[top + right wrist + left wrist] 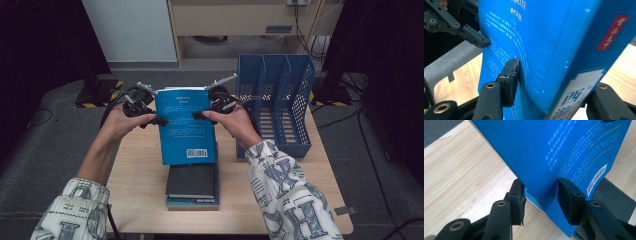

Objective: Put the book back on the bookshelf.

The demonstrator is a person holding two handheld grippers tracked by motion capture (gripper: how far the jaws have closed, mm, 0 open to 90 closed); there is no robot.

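The blue book (186,127) is being held raised above the wooden table (140,185), back cover toward the high camera, tilted over a stack of books (192,185) lying flat below it; a blue file rack (275,107) is standing just to its right, apart from it.

The book is being gripped from both sides; the left gripper (159,120) is being pressed onto its left edge and the right gripper (197,115) onto its right edge, each by a hand wrapped round the gripper body; both sets of jaws are clamped on the book, one pad to each face.

In the left gripper view the book's edge (554,157) is seen passing between the two pads; the right-hand pad (570,200) is lying flat against the printed back cover near the barcode, and the other pad (517,200) is being pressed against the hidden face behind; pale tabletop and a dark corner of the stack are being shown beneath, detail lost from above.

In the right gripper view the book (544,45) is seen edge-on with its spine turned to the camera; a red label and a white panel with large characters are readable there, neither being visible from above; the left-hand pad (510,80) is being pushed into the cover hard enough that the surface is dimpling round it; the far pad is hidden behind the spine; the left gripper (486,43) is also caught at upper left, one jaw tip touching the cover.
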